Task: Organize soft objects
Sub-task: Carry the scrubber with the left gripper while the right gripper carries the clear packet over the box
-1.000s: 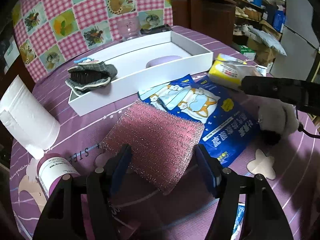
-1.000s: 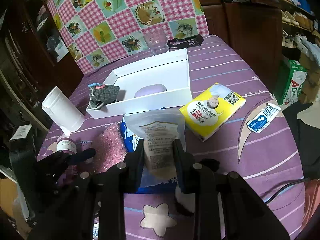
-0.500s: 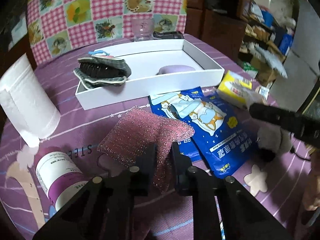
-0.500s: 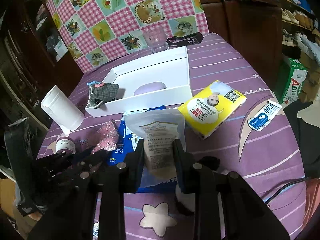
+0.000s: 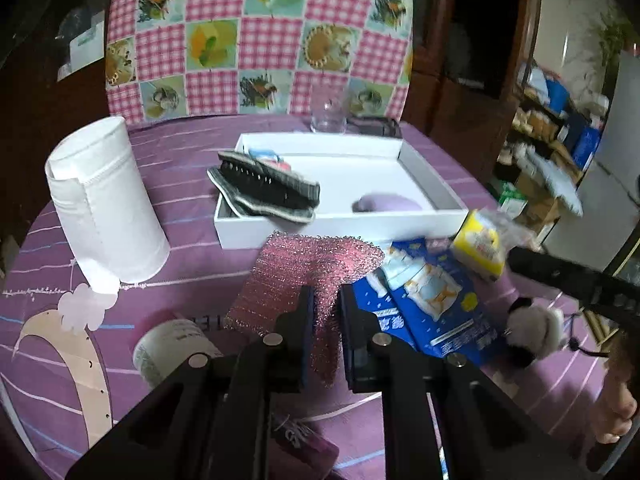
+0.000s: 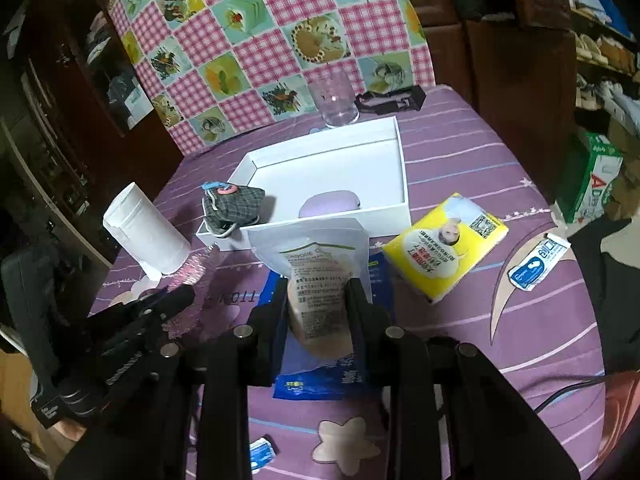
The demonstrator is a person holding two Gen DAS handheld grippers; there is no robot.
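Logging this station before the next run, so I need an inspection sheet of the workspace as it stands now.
Surface: purple tablecloth, crowded.
Job's things: pink scrubber lifted; white pouch held; white box holds checked cloth, purple pad.
Clutter: paper roll, glass, yellow tissue pack, blue packets, bottle.
Grippers: left tongs shut on scrubber; right tongs shut on pouch.
Cables: black cable at table edge.
Surroundings: checked chair cover, cluttered shelves.
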